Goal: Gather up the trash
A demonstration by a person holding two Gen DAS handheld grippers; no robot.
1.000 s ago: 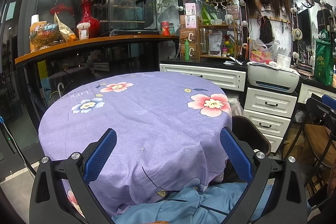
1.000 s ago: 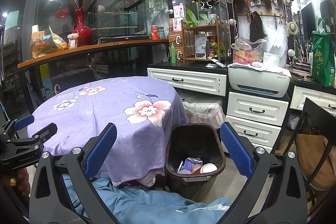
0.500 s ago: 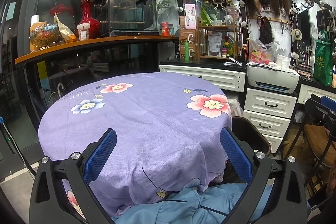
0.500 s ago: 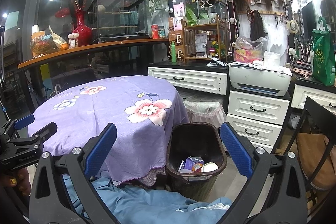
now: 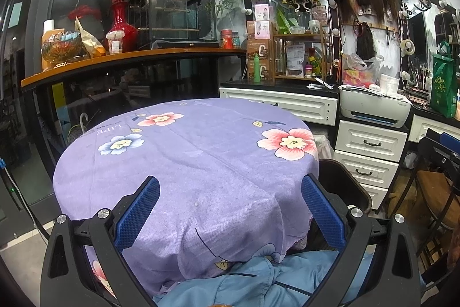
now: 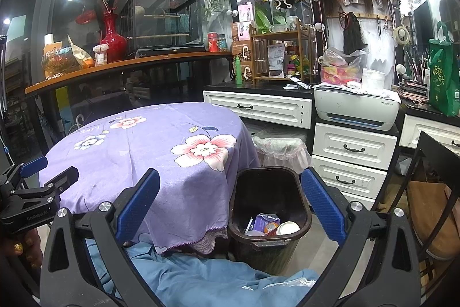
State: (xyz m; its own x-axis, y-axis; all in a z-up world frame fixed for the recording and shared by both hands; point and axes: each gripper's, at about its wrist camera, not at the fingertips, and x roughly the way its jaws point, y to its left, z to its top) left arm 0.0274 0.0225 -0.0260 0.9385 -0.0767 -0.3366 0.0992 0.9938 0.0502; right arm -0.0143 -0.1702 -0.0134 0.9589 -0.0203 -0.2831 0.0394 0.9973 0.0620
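1. Nothing has shifted since the earlier frames: both tools hover where they were, over the near edge of the table [image 5: 201, 163].
2. Left gripper [image 5: 230, 216] is spread wide, holding nothing; right gripper [image 6: 230, 209] likewise.
3. No trash shows on the purple cloth; the collected pieces lie in the bin [image 6: 268, 203], just right of the table on the floor.
4. That bin sits between the right gripper's fingers, long axis pointing away, so the right hand is nearer.
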